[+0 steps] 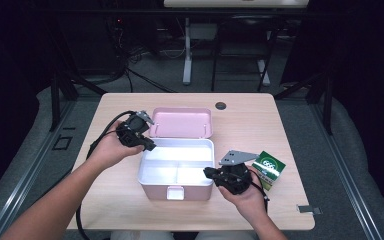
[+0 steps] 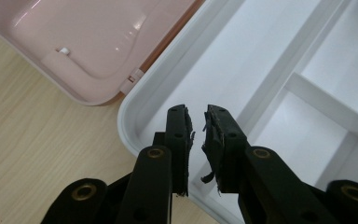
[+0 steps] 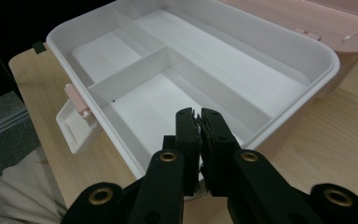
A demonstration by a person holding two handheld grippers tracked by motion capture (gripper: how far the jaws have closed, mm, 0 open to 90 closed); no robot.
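The pink plastic box with white divided tray (image 1: pixel 176 170) sits open mid-table, its pink lid (image 1: pixel 181 122) laid back. The left gripper (image 2: pixel 197 128) hovers over its rear-left corner, jaws slightly parted; the right gripper (image 3: pixel 199 122), jaws closed and empty, sits at its right edge, a green carton (image 1: pixel 268 169) beside it.

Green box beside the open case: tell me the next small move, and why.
Probably open the right gripper and swing it to the green box. Its jaws look shut and empty above the case's bare compartments, and the box lies just beside that hand.
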